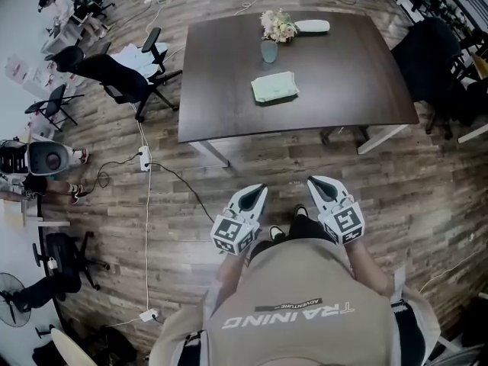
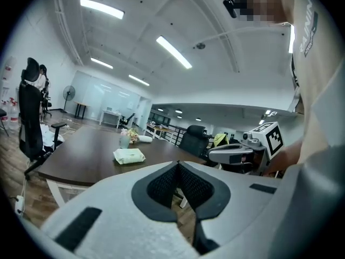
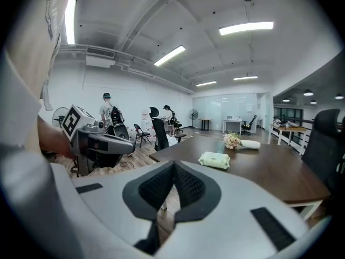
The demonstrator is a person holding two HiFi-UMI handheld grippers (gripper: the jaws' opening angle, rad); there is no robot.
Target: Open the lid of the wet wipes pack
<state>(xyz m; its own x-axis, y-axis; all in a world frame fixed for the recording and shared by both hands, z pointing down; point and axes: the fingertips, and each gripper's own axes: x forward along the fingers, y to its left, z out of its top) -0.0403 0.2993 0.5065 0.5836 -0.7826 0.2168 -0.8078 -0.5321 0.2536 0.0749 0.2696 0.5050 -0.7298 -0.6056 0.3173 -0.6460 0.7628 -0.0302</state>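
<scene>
A pale green wet wipes pack [image 1: 274, 87] lies flat near the middle of a dark brown table [image 1: 221, 97]; it also shows as the pack [image 2: 129, 155] in the left gripper view and the pack [image 3: 214, 159] in the right gripper view. Both grippers are held close to the person's body, well short of the table's near edge. My left gripper [image 1: 258, 191] is shut with nothing between its jaws, and its tips meet at the left gripper [image 2: 178, 164]. My right gripper [image 1: 314, 181] is shut and empty too, seen again as the right gripper [image 3: 173, 165].
A small vase of flowers [image 1: 274, 30] and a white object [image 1: 311, 26] stand at the table's far side. Black office chairs [image 1: 126, 78] are left of the table, another chair [image 1: 431, 56] at its right. Cables and a power strip [image 1: 144, 158] lie on the wood floor.
</scene>
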